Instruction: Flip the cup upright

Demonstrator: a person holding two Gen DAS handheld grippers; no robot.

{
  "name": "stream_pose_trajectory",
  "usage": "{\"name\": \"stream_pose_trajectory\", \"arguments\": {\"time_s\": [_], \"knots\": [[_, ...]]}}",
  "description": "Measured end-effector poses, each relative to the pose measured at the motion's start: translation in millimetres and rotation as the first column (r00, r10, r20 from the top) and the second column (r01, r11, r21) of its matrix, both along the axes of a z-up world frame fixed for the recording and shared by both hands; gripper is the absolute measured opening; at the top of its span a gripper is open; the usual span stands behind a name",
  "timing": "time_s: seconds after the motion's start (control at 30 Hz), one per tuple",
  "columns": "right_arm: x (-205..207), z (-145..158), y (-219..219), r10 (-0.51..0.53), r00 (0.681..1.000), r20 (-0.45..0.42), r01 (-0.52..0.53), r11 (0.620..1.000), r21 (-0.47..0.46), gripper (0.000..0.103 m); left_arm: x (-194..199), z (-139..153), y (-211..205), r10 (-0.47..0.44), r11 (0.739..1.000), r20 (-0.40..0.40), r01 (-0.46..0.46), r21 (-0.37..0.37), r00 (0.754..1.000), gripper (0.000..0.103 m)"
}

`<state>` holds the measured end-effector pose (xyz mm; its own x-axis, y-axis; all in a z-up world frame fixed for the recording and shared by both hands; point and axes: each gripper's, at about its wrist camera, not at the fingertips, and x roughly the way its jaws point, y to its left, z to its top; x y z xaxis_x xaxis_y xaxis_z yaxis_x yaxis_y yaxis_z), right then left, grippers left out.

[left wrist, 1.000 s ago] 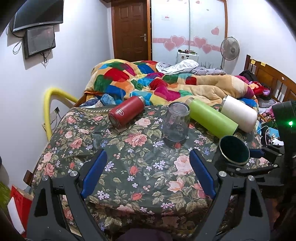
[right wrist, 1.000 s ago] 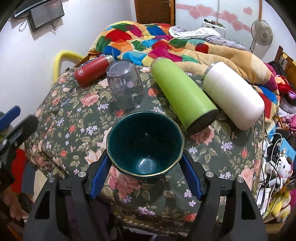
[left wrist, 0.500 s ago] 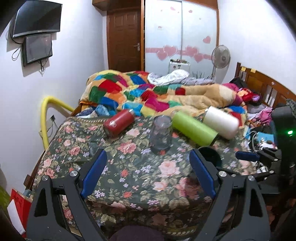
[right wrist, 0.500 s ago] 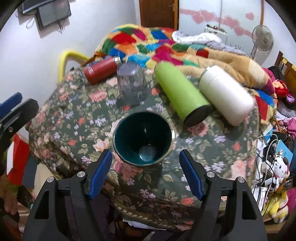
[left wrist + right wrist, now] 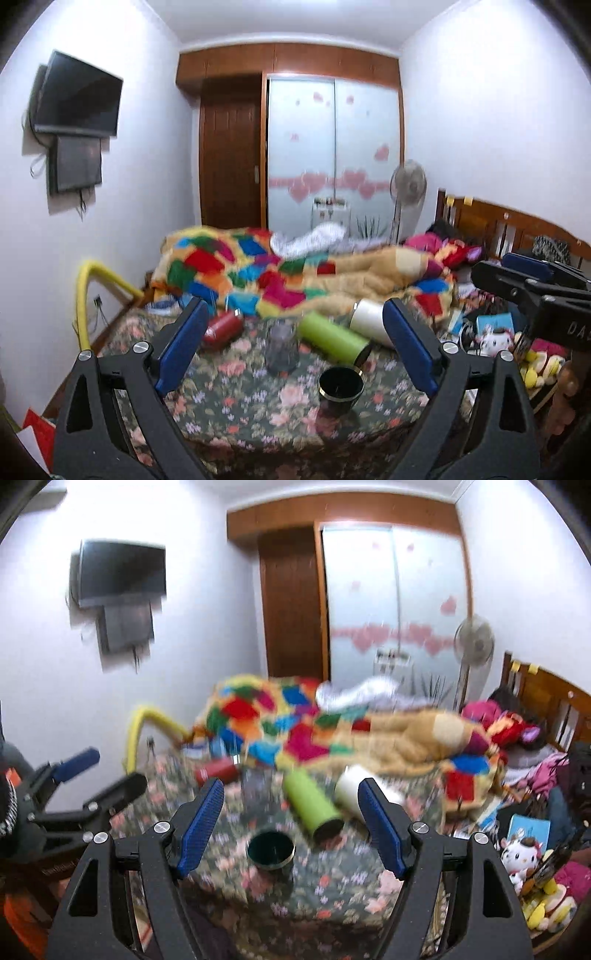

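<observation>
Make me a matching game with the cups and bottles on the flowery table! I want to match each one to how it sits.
Things:
1. dark green cup with gold rim
2. clear glass tumbler
3. lime green bottle
4. red bottle

States:
A. lying down, beside the white bottle
B. standing, mouth up
C. lying down, nearest the yellow pipe
D. standing, mouth down

Pairs: 1-B, 2-D, 3-A, 4-C

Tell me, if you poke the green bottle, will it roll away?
Probably. The green bottle lies on its side, round, so a sideways poke would likely roll it. The white bottle beside it might stop it. The soft flowered tablecloth may slow it.
</observation>
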<state>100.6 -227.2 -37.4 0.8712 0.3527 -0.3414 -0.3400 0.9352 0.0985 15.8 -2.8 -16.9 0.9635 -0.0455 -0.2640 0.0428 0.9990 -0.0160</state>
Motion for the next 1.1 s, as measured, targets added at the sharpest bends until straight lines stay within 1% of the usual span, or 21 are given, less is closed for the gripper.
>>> {"name": "stream_pose_trajectory", "arguments": {"time_s": [0.13,0.17,0.23,0.33,0.4,0.5,0.6,1.1], "knots": [[-26.2,17.1,-6.4,-0.018,0.995,0.095,0.014,0.999,0.044,0.074,-25.4,19.2,-3.4,0.013,1.0,0.077,-0.012,-0.013,0.997,0.101],[-30.2,18.4,-6.9,-0.022,0.994,0.11,0.017,0.999,0.051,0.076,-30.6,22.1,-4.0,0.02,1.0,0.092,-0.019,-0.014,0.996,0.103],[-38.9,20.1,-8.5,-0.034,0.99,0.14,0.025,0.997,0.068,0.079,-38.2,25.2,-3.9,0.034,0.999,0.113,-0.032,-0.019,0.993,0.103],[-46.4,18.0,-6.0,-0.043,0.985,0.165,0.032,0.997,0.069,0.085,-44.9,25.6,-2.3,0.039,0.999,0.117,-0.035,-0.037,0.992,0.103],[-50.1,16.5,-4.1,-0.054,0.983,0.177,0.045,0.997,0.055,0.094,-47.7,24.1,-1.8,0.046,0.998,0.116,-0.041,-0.046,0.992,0.103],[-52.4,14.3,0.0,-0.068,0.978,0.197,0.062,0.997,0.037,0.101,-46.5,21.0,-1.4,0.056,0.998,0.105,-0.052,-0.047,0.993,0.103],[-54.4,12.6,-1.1,-0.065,0.978,0.197,0.06,0.998,0.035,0.103,-46.9,19.5,-1.3,0.058,0.997,0.097,-0.054,-0.047,0.994,0.103],[-61.7,7.3,-6.3,-0.06,0.983,0.173,0.057,0.998,0.023,0.103,-47.8,18.1,-1.6,0.05,0.998,0.1,-0.046,-0.044,0.994,0.103]]}}
